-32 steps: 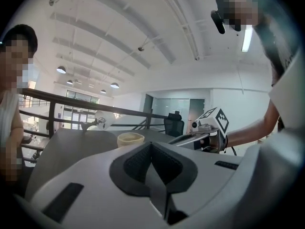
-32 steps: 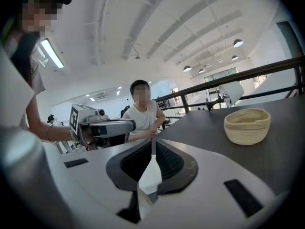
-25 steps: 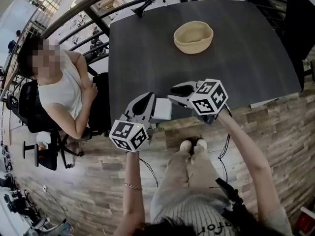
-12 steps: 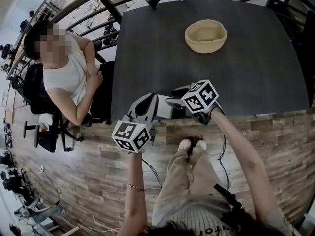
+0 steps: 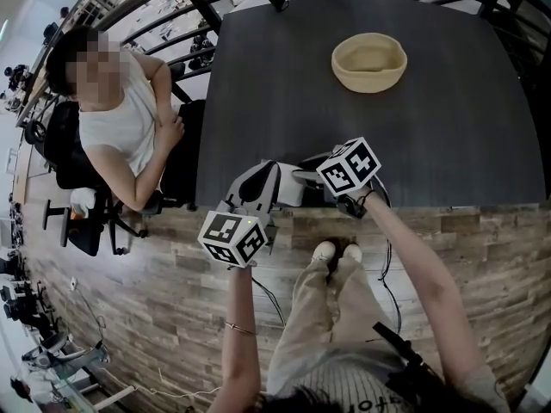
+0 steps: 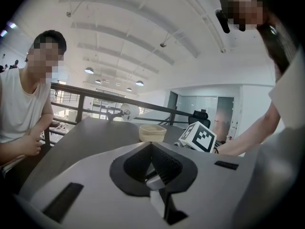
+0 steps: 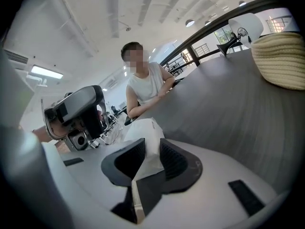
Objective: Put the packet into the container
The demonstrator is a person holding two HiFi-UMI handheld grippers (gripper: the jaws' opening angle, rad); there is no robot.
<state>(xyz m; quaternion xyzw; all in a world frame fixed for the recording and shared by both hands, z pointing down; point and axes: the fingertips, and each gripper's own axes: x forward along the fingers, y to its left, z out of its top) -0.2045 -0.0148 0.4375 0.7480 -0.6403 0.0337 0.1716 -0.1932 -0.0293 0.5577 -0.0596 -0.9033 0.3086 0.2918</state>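
Change since the earlier frame: the right gripper (image 7: 152, 143) has drawn in toward the left gripper (image 6: 151, 146). Its jaws stood above the packet (image 7: 143, 130) then; now they bracket it.

Right fingers (image 7: 175, 162): closing, with the white packet upright between them. Both ribbed pads touch its sides as far as we can see.

Left fingers (image 6: 167, 167): pressed together at the tips. A pale sliver sits low in the gap, and we cannot tell whether it is packet or mechanism.

Packet: at the near edge of the table (image 5: 448, 136), just beside the left gripper, caught in the right. We cannot tell whether its lower end rests on the table.

Container (image 5: 368, 61): a pale woven bowl, seemingly empty, at the far side of the table, well apart from both grippers.

Surroundings: a seated person (image 5: 120, 127) at the table's left side, off the likely route.

Step in hand, as we judge it: securing the packet in the right gripper. To do it well, we would:
- let the closure finish before any lift;
- seat the packet deep in the pads, since a soft pouch may slip from the tips;
- keep the left gripper out of the way;
- carry the packet over the bowl's rim and lower it before release.
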